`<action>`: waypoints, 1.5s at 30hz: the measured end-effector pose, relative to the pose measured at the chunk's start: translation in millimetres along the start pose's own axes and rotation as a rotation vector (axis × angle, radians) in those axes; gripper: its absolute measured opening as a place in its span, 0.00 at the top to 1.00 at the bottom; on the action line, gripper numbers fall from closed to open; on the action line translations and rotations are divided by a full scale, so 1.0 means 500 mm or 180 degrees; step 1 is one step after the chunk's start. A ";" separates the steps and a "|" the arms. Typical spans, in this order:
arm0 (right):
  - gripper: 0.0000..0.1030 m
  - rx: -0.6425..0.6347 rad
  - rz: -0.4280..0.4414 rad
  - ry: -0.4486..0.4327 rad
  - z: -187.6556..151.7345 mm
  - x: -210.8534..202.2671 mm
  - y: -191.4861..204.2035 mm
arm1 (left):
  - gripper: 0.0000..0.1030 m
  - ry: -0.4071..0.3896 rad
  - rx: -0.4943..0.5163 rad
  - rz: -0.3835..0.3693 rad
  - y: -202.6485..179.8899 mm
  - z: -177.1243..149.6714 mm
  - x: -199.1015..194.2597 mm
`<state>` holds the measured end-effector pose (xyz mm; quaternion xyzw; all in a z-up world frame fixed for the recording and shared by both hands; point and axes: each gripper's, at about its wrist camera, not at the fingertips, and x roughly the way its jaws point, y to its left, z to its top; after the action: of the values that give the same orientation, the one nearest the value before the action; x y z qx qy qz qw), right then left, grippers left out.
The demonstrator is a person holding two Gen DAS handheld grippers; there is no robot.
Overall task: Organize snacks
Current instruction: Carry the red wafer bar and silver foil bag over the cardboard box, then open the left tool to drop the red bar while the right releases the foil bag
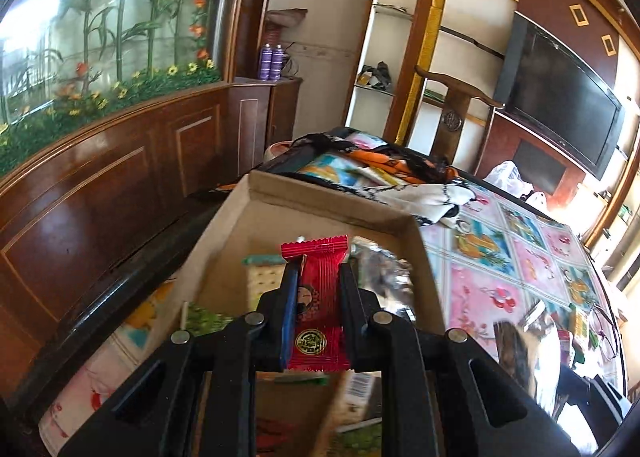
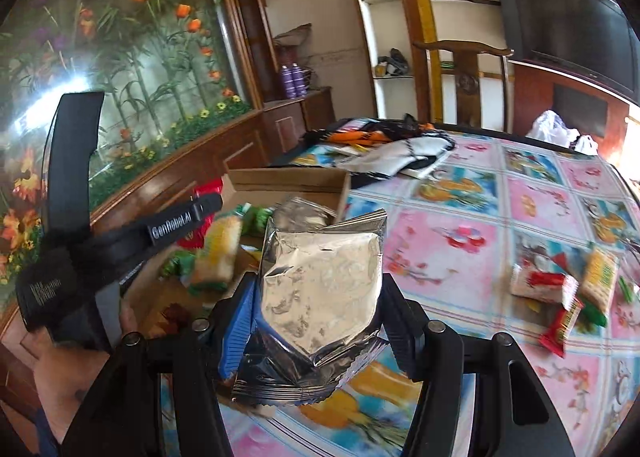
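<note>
Left gripper (image 1: 318, 277): its fingers (image 1: 290, 293) are clamping a red candy wrapper (image 1: 316, 305) by its two long edges, holding it upright over the cardboard box (image 1: 224, 233).
Right gripper (image 2: 318, 297): its fingers (image 2: 240, 321) are pinching a silver foil packet (image 2: 320, 289) from both sides, holding it above the tabletop (image 2: 460, 257) just beside the box's near corner.
Cardboard box: sitting at the left end of the tabletop, open on top, already holding green packets (image 2: 224, 249), a cracker pack (image 1: 266, 277) and another silver packet (image 2: 304, 213).
Loose snacks: a red-and-white packet (image 2: 540, 285), a cracker packet (image 2: 600, 277) and a small red bar (image 2: 560, 329) are lying together on the tabletop, well apart from the box, to the right.
Tabletop: wearing a pink and blue flowered cloth; crumpled cloth (image 2: 400, 153) is lying at its far end.
Background: a wooden chair (image 2: 468, 69) is standing behind the tabletop, a dark television (image 1: 560, 97) hanging on the wall.
</note>
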<state>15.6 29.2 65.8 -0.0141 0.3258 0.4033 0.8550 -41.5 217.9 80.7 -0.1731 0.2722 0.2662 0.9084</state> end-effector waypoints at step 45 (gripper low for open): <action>0.38 -0.0153 0.0406 0.0457 -0.029 0.140 0.069 | 0.82 0.0162 0.0064 0.0480 0.038 -0.013 0.030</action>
<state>16.1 96.0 22.8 -0.0427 0.3768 0.4626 0.8014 -44.5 236.0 63.6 -0.1497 0.3101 0.3266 0.8802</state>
